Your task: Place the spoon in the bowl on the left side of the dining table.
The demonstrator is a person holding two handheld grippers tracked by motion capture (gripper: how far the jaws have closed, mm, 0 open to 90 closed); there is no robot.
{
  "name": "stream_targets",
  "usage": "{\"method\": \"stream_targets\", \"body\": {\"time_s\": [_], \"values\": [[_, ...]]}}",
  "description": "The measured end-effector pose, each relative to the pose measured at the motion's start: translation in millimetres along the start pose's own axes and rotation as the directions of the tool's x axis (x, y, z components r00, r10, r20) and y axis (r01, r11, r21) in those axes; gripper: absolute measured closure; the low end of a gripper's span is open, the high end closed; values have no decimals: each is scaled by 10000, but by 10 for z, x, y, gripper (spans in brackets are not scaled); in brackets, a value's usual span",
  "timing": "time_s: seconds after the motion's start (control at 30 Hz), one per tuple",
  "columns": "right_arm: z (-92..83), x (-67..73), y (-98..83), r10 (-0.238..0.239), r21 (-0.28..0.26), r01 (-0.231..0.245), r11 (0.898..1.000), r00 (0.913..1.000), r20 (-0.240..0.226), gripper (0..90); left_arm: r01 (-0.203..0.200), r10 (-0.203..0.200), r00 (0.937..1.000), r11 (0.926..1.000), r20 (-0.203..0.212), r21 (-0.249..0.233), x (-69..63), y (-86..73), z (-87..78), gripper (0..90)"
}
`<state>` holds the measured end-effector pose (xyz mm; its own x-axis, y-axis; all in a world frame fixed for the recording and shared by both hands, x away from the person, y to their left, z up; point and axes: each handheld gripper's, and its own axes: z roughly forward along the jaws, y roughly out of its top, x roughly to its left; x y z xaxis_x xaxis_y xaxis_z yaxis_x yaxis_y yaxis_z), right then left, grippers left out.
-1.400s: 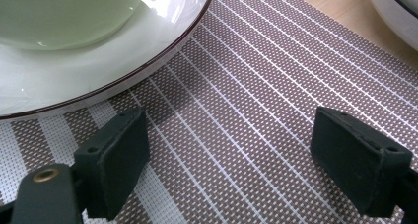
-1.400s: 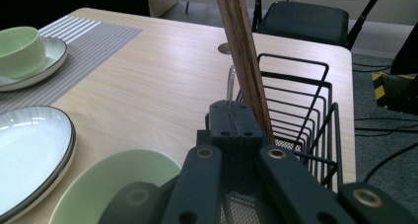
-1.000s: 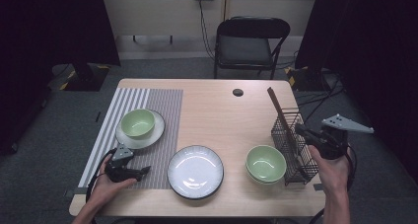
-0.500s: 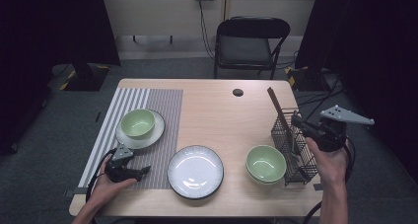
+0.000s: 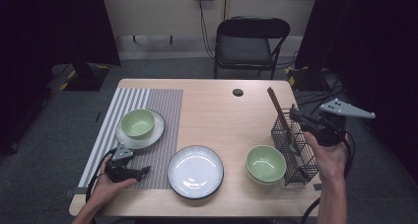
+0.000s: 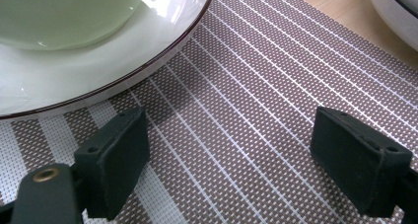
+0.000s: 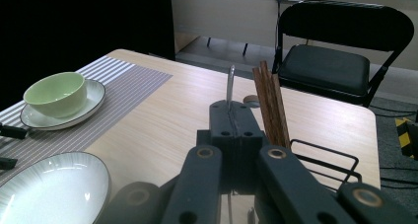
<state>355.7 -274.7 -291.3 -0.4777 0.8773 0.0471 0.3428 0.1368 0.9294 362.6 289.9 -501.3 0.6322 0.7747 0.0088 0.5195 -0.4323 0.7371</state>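
The tabletop (image 5: 217,110) is light wood, and a striped placemat (image 5: 162,105) covers its left part. Behind the tabletop stands a black folding chair (image 5: 249,44).

Near the front edge, in the middle, lies a white plate (image 5: 195,171) with a dark rim, partly touching the placemat. On the placemat, farther back, a smaller white plate (image 5: 148,137) carries a green bowl (image 5: 137,122). A second green bowl (image 5: 266,163) sits to the right of the big plate, just beside a black wire cutlery basket (image 5: 295,152) at the right edge of the tabletop. Brown chopsticks (image 5: 276,108) stand tilted in this basket.

My right hand-held gripper (image 5: 301,121) is above the basket, and its jaws are closed on a thin metal utensil handle (image 7: 230,83). In the right gripper view the handle rises straight up from between the jaws, with the chopsticks just to its right. I cannot tell which kind of utensil it is, because its lower end is hidden.

My left hand-held gripper (image 5: 143,172) rests low on the placemat near the front left corner. Its jaws are wide apart and nothing is between them; in the left gripper view I see the placemat weave between the pads (image 6: 121,157) and the rim of the smaller plate close ahead.
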Motion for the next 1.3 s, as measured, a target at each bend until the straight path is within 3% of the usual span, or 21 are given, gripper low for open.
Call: {"method": "stream_targets", "body": {"time_s": [0.53,0.93,1.0,1.07,1.3], "values": [[113,122,231,-270,-195,265,9995,9993,-260,900,97,-96,9999,9999,-48,46,-4,8,-4,159],[314,254,294,-202,-287,178,9994,9961,-859,900,160,-158,9999,9994,-54,302,20,27,-44,212],[351,281,304,-190,-313,161,9994,9951,-969,900,400,-401,9992,9989,60,235,23,26,-48,211],[382,312,315,-191,-354,153,9993,9937,-1101,900,313,-316,9994,9992,124,232,33,32,-67,209],[482,401,343,-152,-409,92,9991,9888,-1483,900,878,-828,9930,9945,843,-564,34,63,-140,260]]}}
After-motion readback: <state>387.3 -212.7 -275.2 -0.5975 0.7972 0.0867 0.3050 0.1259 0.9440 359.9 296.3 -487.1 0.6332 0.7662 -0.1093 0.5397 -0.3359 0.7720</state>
